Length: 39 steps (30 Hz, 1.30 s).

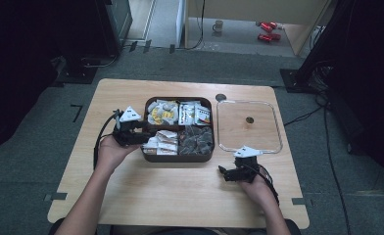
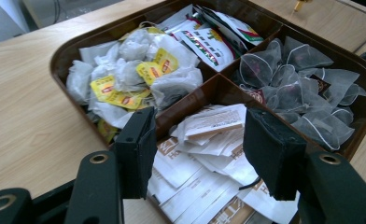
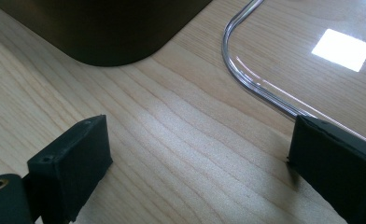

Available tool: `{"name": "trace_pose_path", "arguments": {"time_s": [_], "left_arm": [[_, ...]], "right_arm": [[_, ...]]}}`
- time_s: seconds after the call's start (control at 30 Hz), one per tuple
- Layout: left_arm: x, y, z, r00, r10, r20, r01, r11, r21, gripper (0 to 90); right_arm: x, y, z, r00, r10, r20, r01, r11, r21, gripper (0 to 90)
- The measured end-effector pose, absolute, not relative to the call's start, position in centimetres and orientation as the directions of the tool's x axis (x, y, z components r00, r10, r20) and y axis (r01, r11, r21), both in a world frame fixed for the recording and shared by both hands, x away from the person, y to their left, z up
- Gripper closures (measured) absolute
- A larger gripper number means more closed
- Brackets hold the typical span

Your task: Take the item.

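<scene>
Black left gripper [image 2: 197, 149] fingers parted over white sachets [image 2: 204, 154], right gripper [image 3: 195, 172] spread above table [image 3: 172, 140]

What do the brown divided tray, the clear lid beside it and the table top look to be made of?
Brown tray: probably moulded plastic; smooth, dark, slightly glossy walls with rounded corners. Clear lid: transparent plastic or possibly glass; the table grain shows through it and its rounded rim catches bright highlights. Table: light wood or wood-look laminate; even, straight grain with a matte sheen, so which one stays open.

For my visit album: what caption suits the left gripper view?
Open left gripper poised over flat paper sachets in a brown four-part tea tray.
</scene>
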State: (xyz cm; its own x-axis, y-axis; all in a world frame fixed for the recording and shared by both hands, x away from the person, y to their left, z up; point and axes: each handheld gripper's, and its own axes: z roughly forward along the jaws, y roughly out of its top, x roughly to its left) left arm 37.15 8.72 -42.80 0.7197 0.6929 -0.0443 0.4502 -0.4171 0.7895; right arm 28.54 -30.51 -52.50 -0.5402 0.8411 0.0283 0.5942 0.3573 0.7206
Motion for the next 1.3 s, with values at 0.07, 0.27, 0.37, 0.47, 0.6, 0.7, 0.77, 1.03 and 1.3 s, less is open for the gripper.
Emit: {"name": "trace_pose_path", "arguments": {"time_s": [0.07, 0.27, 0.37, 0.47, 0.6, 0.7, 0.77, 1.03, 1.3], "left_arm": [[37.2, 8.5, -42.9, 0.723, 0.690, -0.041, 0.448, -0.423, 0.788, 44.9], [37.6, 7.4, -43.8, 0.738, 0.674, -0.040, 0.448, -0.445, 0.775, 45.3], [37.7, 7.0, -44.0, 0.746, 0.664, -0.035, 0.441, -0.455, 0.774, 45.0], [37.9, 6.5, -44.5, 0.759, 0.650, -0.028, 0.433, -0.473, 0.768, 44.2], [38.1, 5.8, -45.0, 0.771, 0.636, -0.012, 0.426, -0.501, 0.753, 42.9], [38.2, 5.6, -45.2, 0.775, 0.632, -0.005, 0.422, -0.511, 0.749, 42.0], [38.2, 5.4, -45.4, 0.779, 0.627, 0.004, 0.417, -0.522, 0.744, 41.7], [38.7, 5.2, -46.3, 0.780, 0.625, 0.033, 0.405, -0.545, 0.734, 41.2], [38.1, 4.6, -46.4, 0.794, 0.604, 0.067, 0.373, -0.571, 0.732, 41.7]], "right_arm": [[28.5, -30.5, -52.5, -0.540, 0.841, 0.029, 0.594, 0.357, 0.720, 5.5], [28.5, -30.5, -52.5, -0.540, 0.841, 0.029, 0.595, 0.357, 0.720, 5.5], [28.5, -30.5, -52.5, -0.540, 0.841, 0.030, 0.595, 0.357, 0.720, 5.5], [28.5, -30.5, -52.5, -0.540, 0.841, 0.029, 0.594, 0.357, 0.720, 5.5], [28.5, -30.5, -52.5, -0.540, 0.841, 0.029, 0.595, 0.357, 0.720, 5.5], [28.5, -30.5, -52.5, -0.540, 0.841, 0.029, 0.595, 0.357, 0.720, 5.5], [28.5, -30.5, -52.5, -0.540, 0.841, 0.029, 0.595, 0.357, 0.720, 5.5], [28.5, -30.5, -52.5, -0.540, 0.841, 0.029, 0.595, 0.357, 0.720, 5.5], [28.5, -30.5, -52.5, -0.539, 0.842, 0.029, 0.595, 0.357, 0.720, 5.5]]}}
